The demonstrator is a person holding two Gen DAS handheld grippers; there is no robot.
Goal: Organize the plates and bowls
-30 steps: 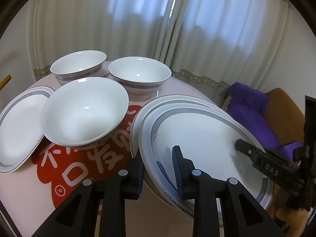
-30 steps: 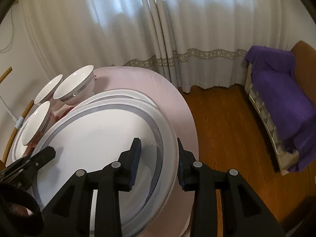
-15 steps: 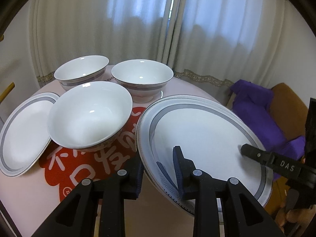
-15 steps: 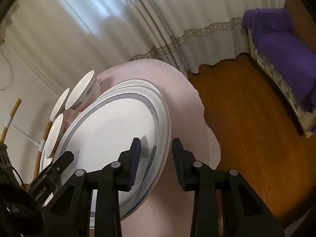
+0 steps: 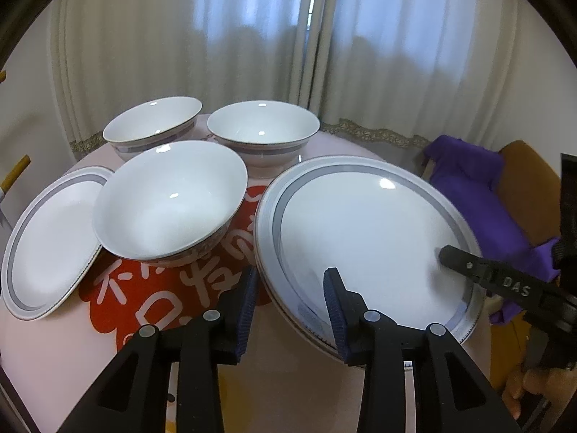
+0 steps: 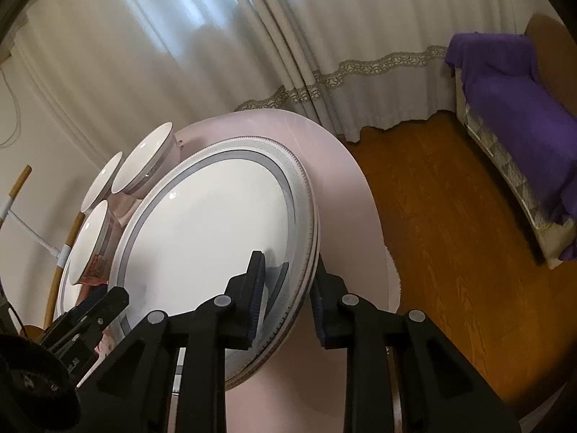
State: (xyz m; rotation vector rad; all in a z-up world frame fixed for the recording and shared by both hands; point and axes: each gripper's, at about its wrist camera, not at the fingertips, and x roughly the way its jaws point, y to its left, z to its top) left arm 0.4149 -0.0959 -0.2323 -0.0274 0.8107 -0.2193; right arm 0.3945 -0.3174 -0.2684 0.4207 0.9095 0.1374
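Two grippers meet on one stack of plates. From the left wrist view, the left gripper (image 5: 290, 294) stands with its jaws spread wide, straddling the near rim of the top plate (image 5: 364, 231): one blue-padded finger rests over the plate's face, the other sits outside the rim above the red mat (image 5: 158, 296), and neither pad is seen pressing on the china. From the right wrist view, the right gripper (image 6: 286, 288) straddles the opposite edge of that plate (image 6: 209, 231), one finger above its face and one outside and below the rim; the jaws are parted, and whether the pads touch the rim cannot be told. A second rim shows just beneath the top one, so this plate lies on another plate (image 6: 313, 223).

Left of the stack stands the near bowl (image 5: 169, 198), on the red mat. Behind it stand a left bowl (image 5: 153, 126) and a right bowl (image 5: 263, 131), just beside each other. A side plate (image 5: 47, 241) lies at the table's left edge, its rim tucked under the near bowl. All rest on the pink round table (image 6: 346, 195). Curtains (image 5: 216, 43) hang behind, and a purple cloth (image 6: 512, 97) covers a seat to the right.
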